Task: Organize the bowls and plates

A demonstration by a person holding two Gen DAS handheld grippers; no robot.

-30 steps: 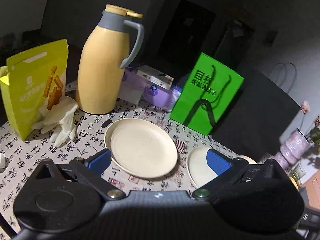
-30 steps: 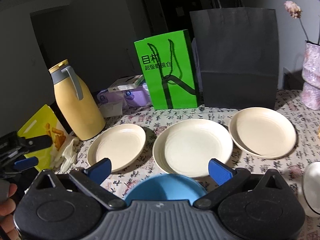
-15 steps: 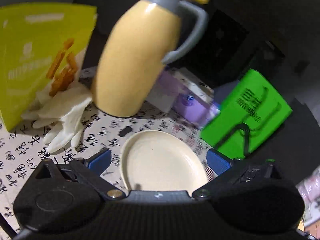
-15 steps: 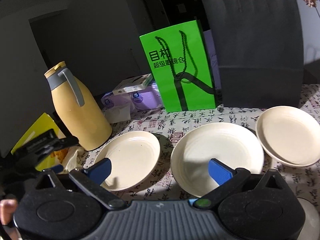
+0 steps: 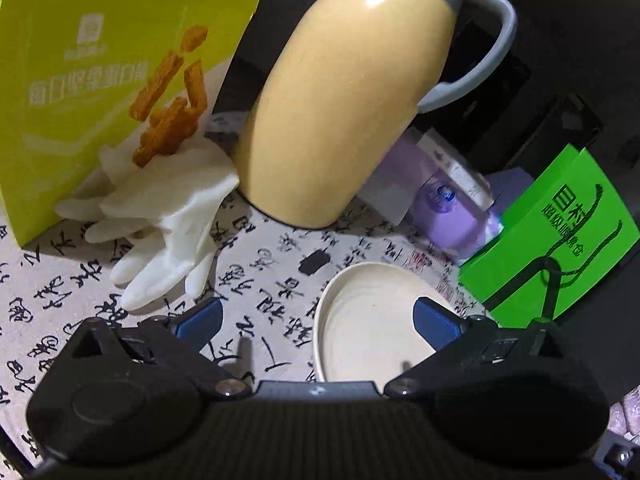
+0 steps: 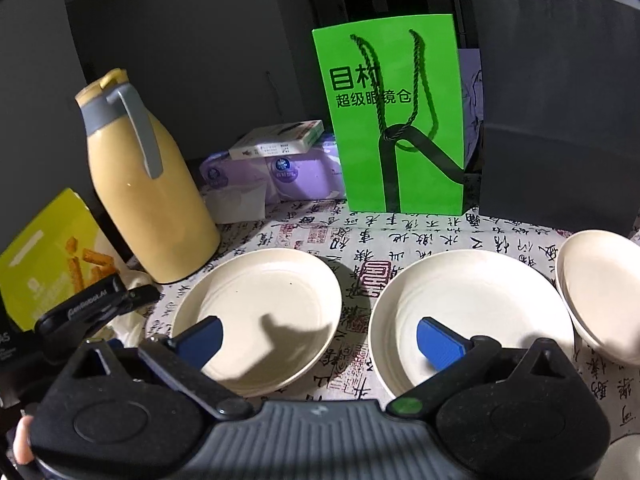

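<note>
Three cream plates lie on the calligraphy-print tablecloth: a left plate (image 6: 260, 316), a middle plate (image 6: 472, 312) and a right plate (image 6: 600, 292) cut by the frame edge. My right gripper (image 6: 320, 338) is open and hovers low over the gap between the left and middle plates, holding nothing. My left gripper (image 5: 316, 320) is open too, low at the left plate (image 5: 368, 320), whose left rim lies between its fingers. In the right wrist view the left gripper's body (image 6: 88, 312) shows at the left plate's left side.
A yellow thermos jug (image 6: 140, 188) stands behind the left plate. A yellow snack bag (image 5: 108, 72) and white gloves (image 5: 160, 220) lie left of it. Purple tissue packs (image 6: 280, 172), a green paper bag (image 6: 396, 120) and a black bag (image 6: 556, 120) line the back.
The left gripper has dropped and swung left, closer to the jug and the left plate's rim. The right gripper has moved forward and left; the blue bowl has left its view.
</note>
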